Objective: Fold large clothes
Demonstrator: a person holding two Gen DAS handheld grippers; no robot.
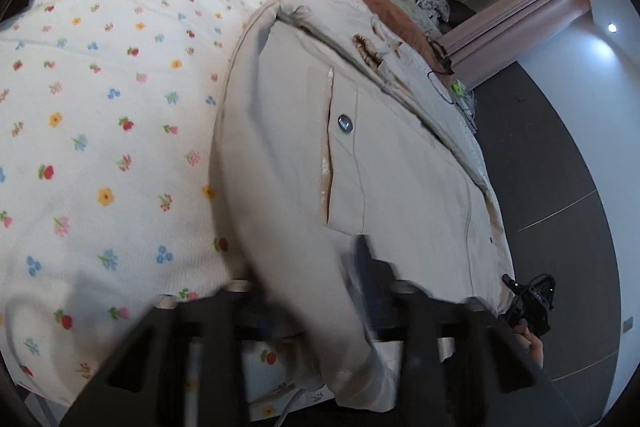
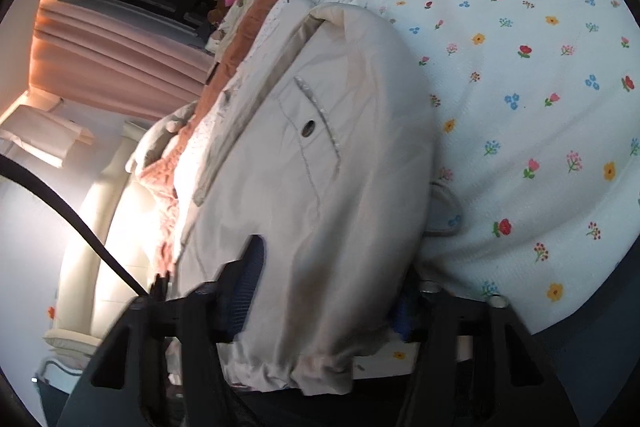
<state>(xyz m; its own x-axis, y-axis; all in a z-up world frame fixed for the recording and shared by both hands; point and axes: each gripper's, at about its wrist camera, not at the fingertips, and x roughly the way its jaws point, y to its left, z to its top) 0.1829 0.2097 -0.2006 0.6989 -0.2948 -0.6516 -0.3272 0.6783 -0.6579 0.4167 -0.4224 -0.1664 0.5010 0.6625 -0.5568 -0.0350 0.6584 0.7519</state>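
Left gripper (image 1: 320,291) nearest in left wrist view: fingers (image 1: 372,283) clamped on a fold of beige jacket (image 1: 304,155), cloth bunched betw. them and hanging below. Jacket lies on floral bedspread (image 1: 100,99); snap button (image 1: 345,124) by pocket edge. Other gripper visible at bed edge, far right.

Right wrist view: right gripper (image 2: 328,291) w/ fingers (image 2: 250,267) closed on jacket hem, fabric draped over. Jacket (image 2: 320,147) spreads up over bedspread (image 2: 520,67); button (image 2: 309,127) on pocket. Curtain (image 2: 120,59) at left.
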